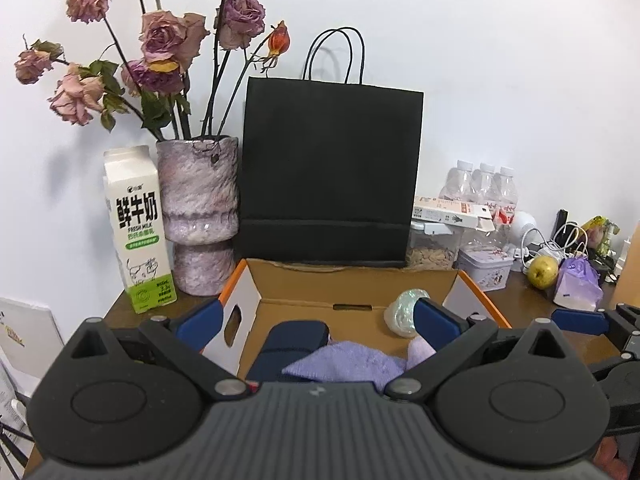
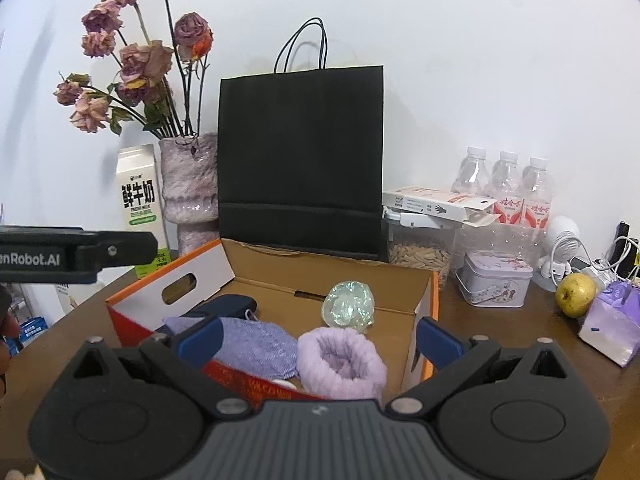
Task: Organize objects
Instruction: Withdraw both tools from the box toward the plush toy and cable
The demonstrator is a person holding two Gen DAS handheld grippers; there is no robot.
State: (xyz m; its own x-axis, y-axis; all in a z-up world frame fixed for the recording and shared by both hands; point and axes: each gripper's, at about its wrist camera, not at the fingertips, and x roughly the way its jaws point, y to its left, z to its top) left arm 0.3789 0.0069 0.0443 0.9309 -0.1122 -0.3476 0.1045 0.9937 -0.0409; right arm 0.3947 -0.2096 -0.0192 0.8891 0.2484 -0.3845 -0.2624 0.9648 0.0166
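An open cardboard box [image 1: 352, 280] with orange edges stands on the brown table. In it lie a navy case [image 1: 294, 340], a purple knitted cloth [image 1: 344, 364], a lilac fuzzy band [image 2: 342, 360] and an iridescent ball [image 2: 348, 308]. My left gripper [image 1: 316, 322] is open over the box's near side, nothing between its blue pads. My right gripper [image 2: 320, 340] is open too, its pads straddling the box's [image 2: 424, 308] near right corner above the band and the cloth [image 2: 256, 344]. The left gripper's black arm [image 2: 76, 254] shows at the left edge.
Behind the box stands a black paper bag [image 1: 332, 168], with a vase of dried roses [image 1: 198, 208] and a milk carton [image 1: 138, 228] to its left. To the right are water bottles [image 2: 508, 196], a seed jar [image 2: 420, 252], a tin [image 2: 496, 280], a pear [image 2: 576, 294] and a purple pack [image 2: 612, 320].
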